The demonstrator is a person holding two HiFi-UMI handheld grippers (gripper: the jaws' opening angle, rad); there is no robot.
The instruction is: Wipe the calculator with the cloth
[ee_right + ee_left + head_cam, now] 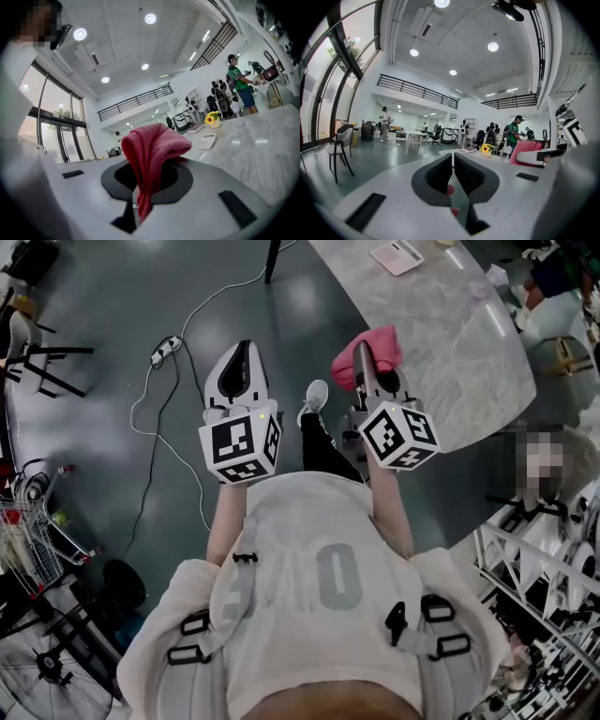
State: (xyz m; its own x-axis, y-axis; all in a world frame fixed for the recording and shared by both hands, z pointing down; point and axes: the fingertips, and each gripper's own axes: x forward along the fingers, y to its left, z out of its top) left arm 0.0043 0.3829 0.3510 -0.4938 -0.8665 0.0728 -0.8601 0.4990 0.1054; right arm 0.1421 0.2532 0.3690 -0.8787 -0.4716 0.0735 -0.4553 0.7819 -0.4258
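- A dark grey polished floor [103, 324] is seen to fill most of the head view.
- A pale grey marble-patterned bench [469, 362] is set at the upper right of that view, with its rounded end nearest the person.
- The left hand-held gripper [243, 351], white with a marker cube, is held level above the floor, clear of the bench edge. In the left gripper view its jaws are seen pressed together with nothing between them.
- The right hand-held gripper [362, 354], of the same build, is held beside the left one, at the bench edge. Its jaws are clamped on a pink terry cloth [152, 145].
- The cloth is bunched above the jaws and folded over towards the bench. A narrow tail is trapped low between the pads.
- A flat white calculator [397, 256] is lying at the far end of the bench, near its edge. It is well apart from both grippers and untouched by the cloth.
- A white power strip [167, 349] with a trailing cable is lying on the floor to the left of the left gripper.
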